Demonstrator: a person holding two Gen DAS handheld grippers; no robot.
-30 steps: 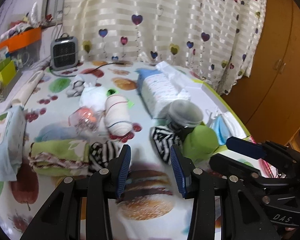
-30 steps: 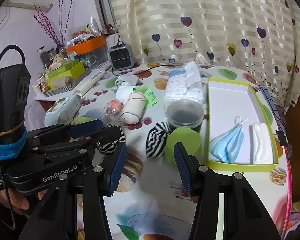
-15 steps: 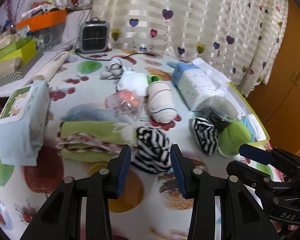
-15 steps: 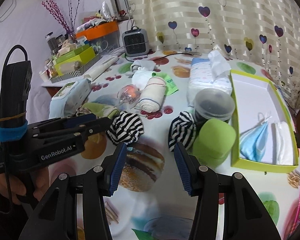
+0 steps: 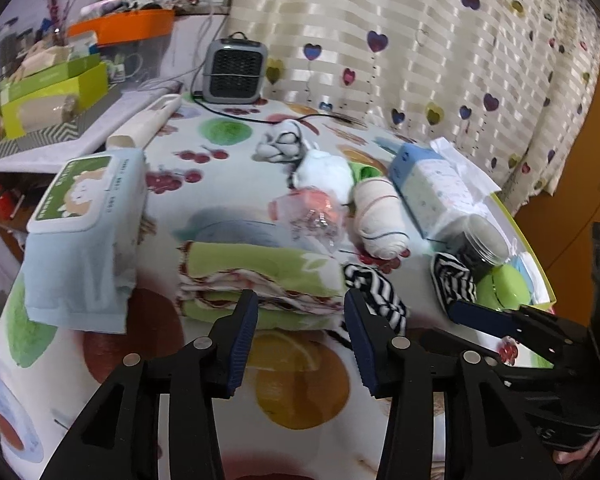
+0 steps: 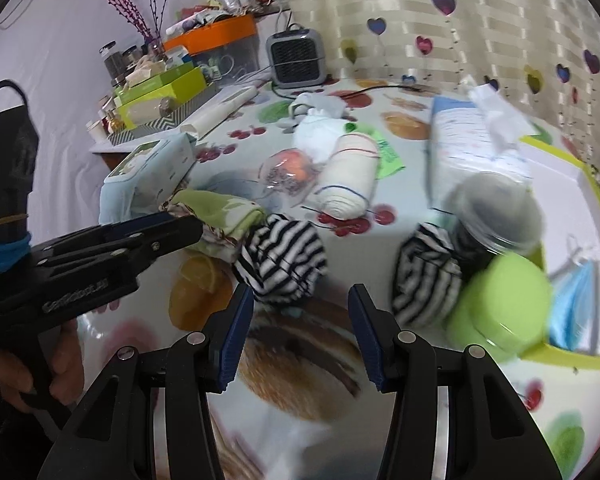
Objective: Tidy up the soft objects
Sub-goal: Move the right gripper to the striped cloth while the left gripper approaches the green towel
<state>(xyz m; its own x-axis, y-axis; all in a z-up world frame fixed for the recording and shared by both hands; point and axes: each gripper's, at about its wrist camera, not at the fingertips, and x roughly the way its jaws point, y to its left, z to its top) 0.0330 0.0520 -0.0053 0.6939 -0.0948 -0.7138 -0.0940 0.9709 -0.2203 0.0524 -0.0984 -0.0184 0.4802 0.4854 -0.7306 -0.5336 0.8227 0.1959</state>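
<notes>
A folded green towel (image 5: 260, 276) lies just ahead of my left gripper (image 5: 300, 308), whose jaws are opening with nothing pressed between the pads. To its right lie a balled black-and-white striped sock (image 5: 376, 288) and a second striped sock (image 5: 452, 280). In the right wrist view, my right gripper (image 6: 300, 304) stands open just short of the first striped sock (image 6: 284, 264), and the second striped sock (image 6: 424, 280) leans on a jar. A rolled white sock (image 6: 352, 184) and a white bundle (image 6: 320, 136) lie farther back. The left gripper's fingers (image 6: 160, 224) reach over the towel (image 6: 220, 216).
A green-rimmed tray (image 6: 572, 168) at the right holds face masks (image 6: 576, 304). In front of it are a dark jar (image 6: 496, 216) and its green lid (image 6: 500, 300). A tissue pack (image 5: 432, 188), a wet-wipes pack (image 5: 88, 216), a wrapped orange item (image 5: 316, 208) and a grey heater (image 5: 236, 72) crowd the table.
Both grippers have swung left and come lower. The left one went from the striped socks to the green towel and its jaws widened a little. The right one now faces the left striped sock.
</notes>
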